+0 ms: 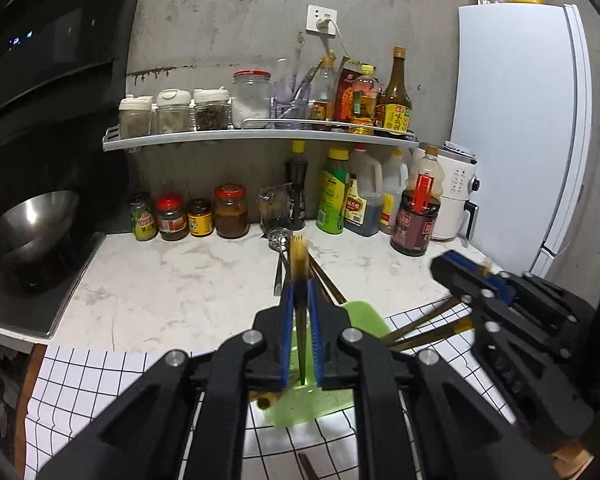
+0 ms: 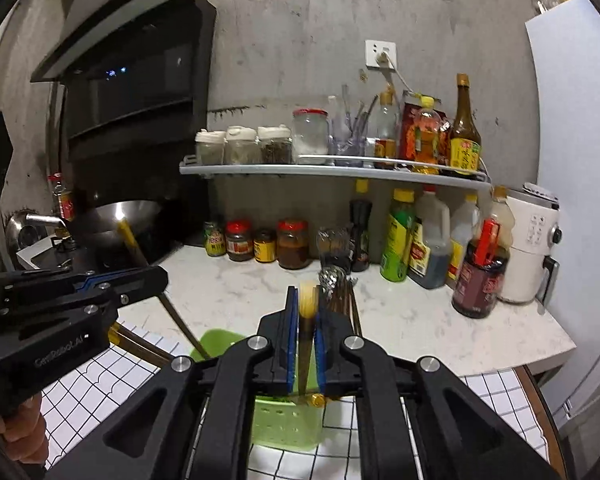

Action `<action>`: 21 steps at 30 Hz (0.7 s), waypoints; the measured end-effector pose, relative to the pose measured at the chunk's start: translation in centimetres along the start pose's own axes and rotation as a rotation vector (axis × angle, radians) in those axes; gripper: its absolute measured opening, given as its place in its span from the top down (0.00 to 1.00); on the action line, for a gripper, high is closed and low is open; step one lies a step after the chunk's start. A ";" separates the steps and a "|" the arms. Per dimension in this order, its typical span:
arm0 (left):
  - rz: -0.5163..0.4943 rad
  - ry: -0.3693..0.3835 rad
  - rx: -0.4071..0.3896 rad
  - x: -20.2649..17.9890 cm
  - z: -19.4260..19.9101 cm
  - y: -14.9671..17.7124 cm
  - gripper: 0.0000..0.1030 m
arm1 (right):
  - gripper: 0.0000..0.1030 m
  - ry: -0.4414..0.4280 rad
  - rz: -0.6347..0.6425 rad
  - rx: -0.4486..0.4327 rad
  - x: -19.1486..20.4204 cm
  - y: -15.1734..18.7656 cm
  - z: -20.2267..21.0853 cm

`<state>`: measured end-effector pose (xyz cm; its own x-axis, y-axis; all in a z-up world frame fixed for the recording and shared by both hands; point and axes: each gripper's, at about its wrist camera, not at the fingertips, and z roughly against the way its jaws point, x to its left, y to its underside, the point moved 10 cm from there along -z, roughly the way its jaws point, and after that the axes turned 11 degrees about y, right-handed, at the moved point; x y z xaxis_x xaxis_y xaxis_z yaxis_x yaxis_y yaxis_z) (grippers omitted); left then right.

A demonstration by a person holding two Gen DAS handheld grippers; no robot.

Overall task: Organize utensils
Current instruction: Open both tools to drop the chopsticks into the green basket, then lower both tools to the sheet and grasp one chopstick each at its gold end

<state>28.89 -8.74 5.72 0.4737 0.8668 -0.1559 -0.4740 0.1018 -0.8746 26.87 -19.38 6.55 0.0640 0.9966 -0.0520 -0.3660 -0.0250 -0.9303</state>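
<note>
With each gripper's fingers clamped narrow on a fork, left gripper (image 1: pixel 300 280) and right gripper (image 2: pixel 307 300), lower each upright into the green holder (image 1: pixel 340 396).

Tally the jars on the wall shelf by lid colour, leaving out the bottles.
White-lidded spice jars: 3
Red-lidded glass jar: 1
Total: 4
</note>
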 end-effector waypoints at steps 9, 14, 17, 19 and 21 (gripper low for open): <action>-0.020 -0.008 -0.154 -1.6 10.6 -2.6 0.63 | 0.54 0.019 -0.010 -0.060 -2.3 -1.6 9.7; -0.030 -0.117 -0.070 -1.0 14.4 3.1 0.63 | 0.54 0.010 0.022 0.022 -2.1 4.0 14.0; 0.003 -0.173 0.044 0.0 14.6 9.6 0.63 | 0.54 -0.004 0.028 0.098 -1.5 9.0 15.1; 0.022 -0.179 0.138 0.3 14.1 14.6 0.63 | 0.54 -0.008 0.046 0.158 -0.7 12.9 15.6; 0.063 -0.173 0.241 0.8 13.3 19.5 0.63 | 0.54 -0.013 0.063 0.231 0.2 16.9 15.7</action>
<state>10.16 0.38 -5.36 0.3138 0.9434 -0.1075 -0.6709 0.1402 -0.7281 6.12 -18.32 -3.45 0.0231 0.9946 -0.1013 -0.5717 -0.0700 -0.8175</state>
